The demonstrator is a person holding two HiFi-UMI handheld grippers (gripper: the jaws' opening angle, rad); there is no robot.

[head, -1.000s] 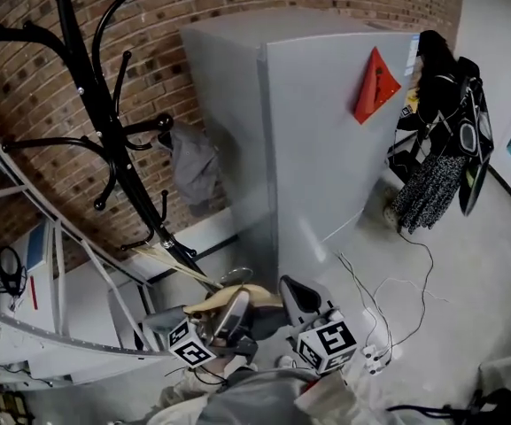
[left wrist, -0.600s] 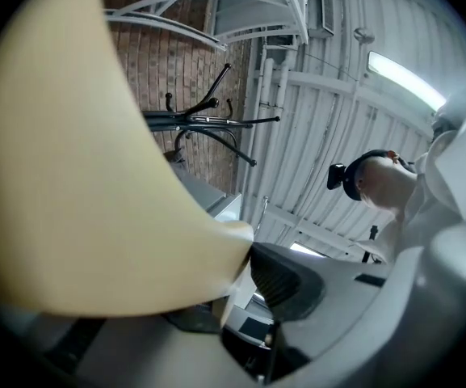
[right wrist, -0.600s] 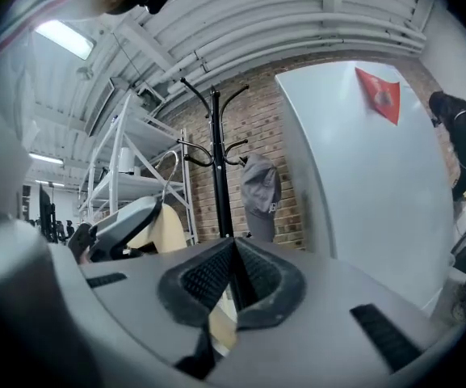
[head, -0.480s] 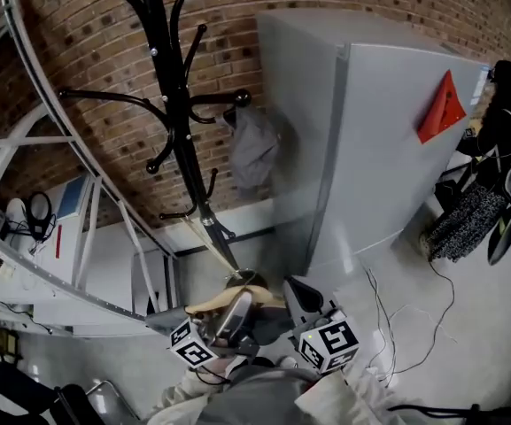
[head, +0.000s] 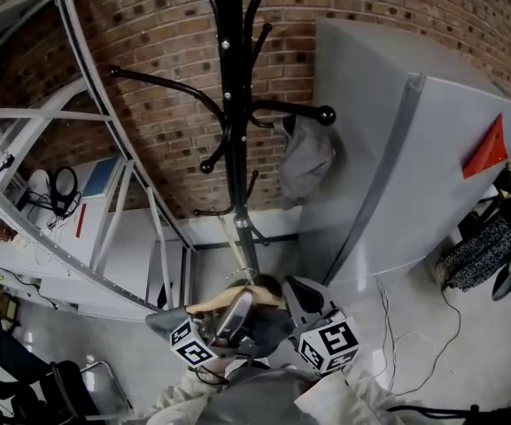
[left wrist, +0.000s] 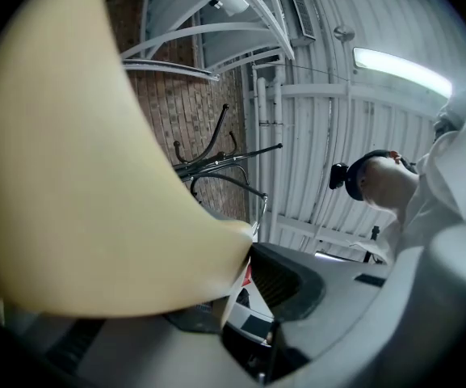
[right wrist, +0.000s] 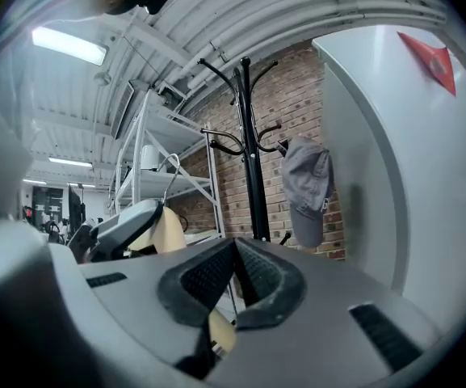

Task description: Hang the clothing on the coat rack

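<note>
A black coat rack (head: pixel 230 149) stands against the brick wall, and a grey cap (head: pixel 306 159) hangs from one of its right hooks. Low in the head view, my left gripper (head: pixel 228 312) is shut on a smooth cream-coloured item (head: pixel 220 302). In the left gripper view that item (left wrist: pixel 79 184) fills the left side and hides one jaw, with the rack (left wrist: pixel 216 164) far beyond. My right gripper (head: pixel 295 295) sits just right of it, pads together. The right gripper view shows the rack (right wrist: pixel 250 160), the cap (right wrist: pixel 307 186) and the left gripper (right wrist: pixel 128 225) with the cream item (right wrist: pixel 166 231).
A tall grey cabinet (head: pixel 397 166) with a red triangle (head: pixel 490 149) stands right of the rack. White metal shelving (head: pixel 87 149) is on the left. Cables (head: pixel 397 326) trail over the floor and dark clothes (head: pixel 494 246) hang at the far right.
The head view has swung left, so the coat rack and cap now sit in the middle and the cabinet at the right. Both grippers keep their place and hold.
</note>
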